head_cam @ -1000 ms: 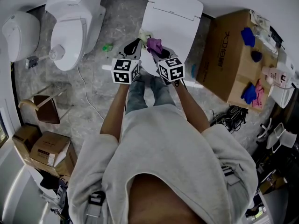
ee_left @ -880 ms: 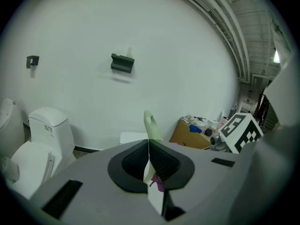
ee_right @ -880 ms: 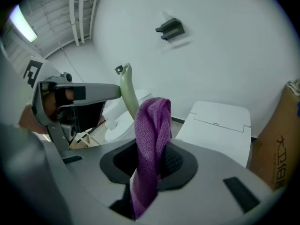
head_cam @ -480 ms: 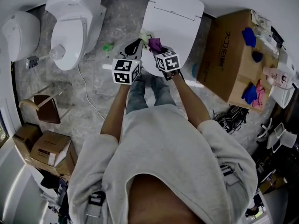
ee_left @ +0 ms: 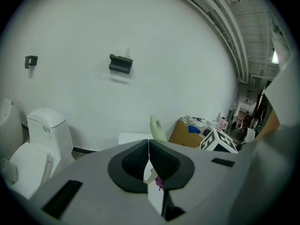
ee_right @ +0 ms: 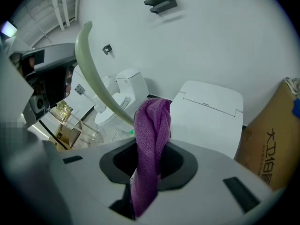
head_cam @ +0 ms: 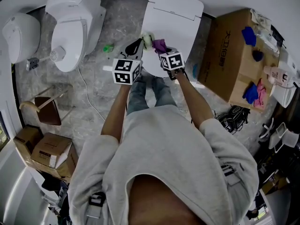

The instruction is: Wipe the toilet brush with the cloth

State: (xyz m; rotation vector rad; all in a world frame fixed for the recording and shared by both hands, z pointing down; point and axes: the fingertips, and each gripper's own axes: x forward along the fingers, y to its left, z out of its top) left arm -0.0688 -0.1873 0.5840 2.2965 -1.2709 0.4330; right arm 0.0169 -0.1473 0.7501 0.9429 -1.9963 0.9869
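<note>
The toilet brush is pale green with a white handle. Its curved green part (ee_right: 92, 74) arcs up at the left of the right gripper view, and its tip (head_cam: 147, 40) shows in the head view over the white toilet (head_cam: 180, 13). My left gripper (ee_left: 149, 148) is shut on the brush's white handle (ee_left: 153, 194); the green end (ee_left: 157, 127) rises beyond the jaws. My right gripper (ee_right: 149, 150) is shut on a purple cloth (ee_right: 151, 139), which hangs bunched just right of the brush (head_cam: 160, 46). Whether the cloth touches the brush cannot be told.
A second white toilet (head_cam: 72, 27) and a urinal (head_cam: 19, 34) stand at the left. A cardboard box (head_cam: 232, 55) with blue and pink rags is at the right. Small boxes (head_cam: 47, 151) and a chair (head_cam: 44, 108) sit at the lower left. The floor is grey marble.
My right gripper with the purple cloth has moved a little up and away from me, then slightly right. More of the brush's green tip now shows. The left gripper has held still.
</note>
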